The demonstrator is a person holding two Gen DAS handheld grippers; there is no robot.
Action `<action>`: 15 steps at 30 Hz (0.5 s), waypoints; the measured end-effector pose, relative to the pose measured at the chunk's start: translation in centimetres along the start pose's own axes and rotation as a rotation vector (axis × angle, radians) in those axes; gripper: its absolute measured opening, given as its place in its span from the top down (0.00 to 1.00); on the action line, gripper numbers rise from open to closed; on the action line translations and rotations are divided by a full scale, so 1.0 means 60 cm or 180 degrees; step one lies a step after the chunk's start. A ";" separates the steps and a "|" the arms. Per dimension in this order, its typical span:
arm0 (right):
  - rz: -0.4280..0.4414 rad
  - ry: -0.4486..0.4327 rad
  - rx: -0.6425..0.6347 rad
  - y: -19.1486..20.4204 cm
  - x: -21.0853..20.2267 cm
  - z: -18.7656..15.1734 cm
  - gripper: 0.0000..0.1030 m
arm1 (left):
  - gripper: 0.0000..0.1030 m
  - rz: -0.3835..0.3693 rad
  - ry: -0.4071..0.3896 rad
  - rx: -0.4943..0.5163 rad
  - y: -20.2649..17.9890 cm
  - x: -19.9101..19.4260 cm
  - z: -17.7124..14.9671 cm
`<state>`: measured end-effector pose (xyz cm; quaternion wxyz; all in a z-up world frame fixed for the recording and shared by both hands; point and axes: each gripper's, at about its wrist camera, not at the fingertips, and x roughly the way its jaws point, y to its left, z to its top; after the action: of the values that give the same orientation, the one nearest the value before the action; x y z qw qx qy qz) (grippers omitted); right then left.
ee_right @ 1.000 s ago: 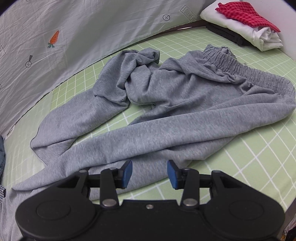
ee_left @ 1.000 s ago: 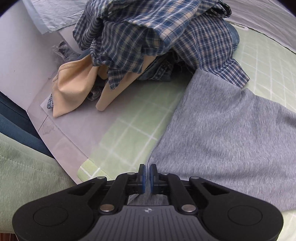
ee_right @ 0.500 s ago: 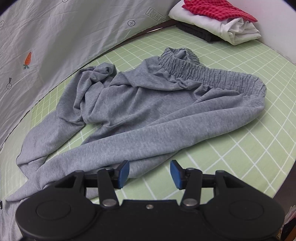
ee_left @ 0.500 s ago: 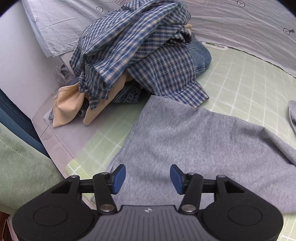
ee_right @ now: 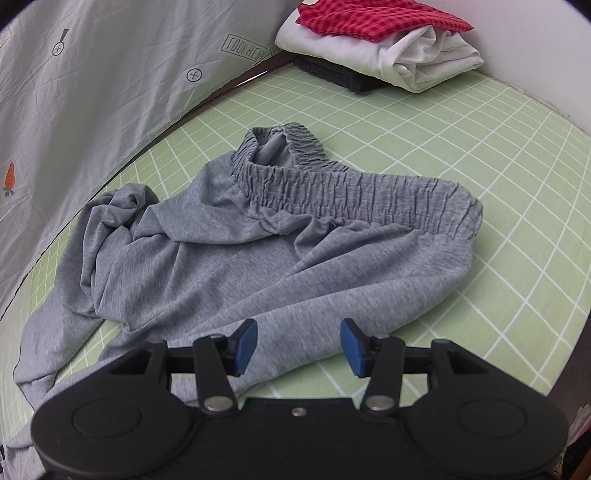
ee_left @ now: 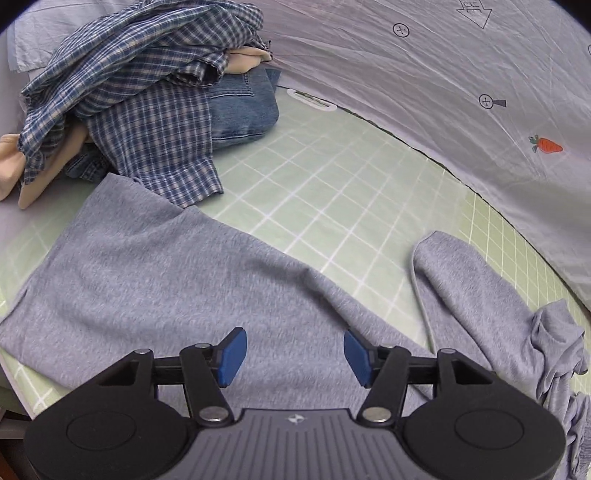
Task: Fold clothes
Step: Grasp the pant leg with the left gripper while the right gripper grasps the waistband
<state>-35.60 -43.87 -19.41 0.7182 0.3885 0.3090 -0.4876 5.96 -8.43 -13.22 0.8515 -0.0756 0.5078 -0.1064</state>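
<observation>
Grey sweatpants [ee_right: 258, 266] lie crumpled on the green checked mat [ee_right: 480, 155], the elastic waistband [ee_right: 354, 192] to the far right. In the left wrist view one flat leg [ee_left: 155, 266] stretches left and the other leg's end [ee_left: 461, 273] lies to the right. My left gripper [ee_left: 294, 356] is open and empty just above the flat leg. My right gripper [ee_right: 298, 347] is open and empty above the near leg, short of the waistband.
A pile of unfolded clothes with a blue plaid shirt [ee_left: 140, 92], jeans [ee_left: 243, 107] and a beige garment sits at the far left. A folded stack with a red checked cloth [ee_right: 376, 18] on white lies at the far right corner. A grey printed sheet [ee_right: 110, 74] rises behind the mat.
My left gripper opened, let go of the grey leg hem, and moved right along the leg. My right gripper stayed open and moved right toward the waistband.
</observation>
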 end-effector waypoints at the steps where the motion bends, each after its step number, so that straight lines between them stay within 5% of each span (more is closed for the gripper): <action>1: -0.0031 0.0002 0.0039 -0.005 0.004 0.004 0.50 | 0.42 -0.0031 0.0026 -0.0064 0.000 0.009 0.008; 7: -0.0233 0.0022 0.0309 -0.020 0.028 0.016 0.47 | 0.38 0.0065 0.0287 -0.0417 -0.007 0.095 0.058; 15: -0.0671 -0.0167 0.0351 -0.021 0.037 0.045 0.27 | 0.34 0.0440 0.0445 -0.0263 -0.038 0.140 0.072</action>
<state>-35.88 -47.46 -20.19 0.6484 0.3798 0.3019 -0.5867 13.41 -12.71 -17.77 0.8155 -0.0678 0.5740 -0.0315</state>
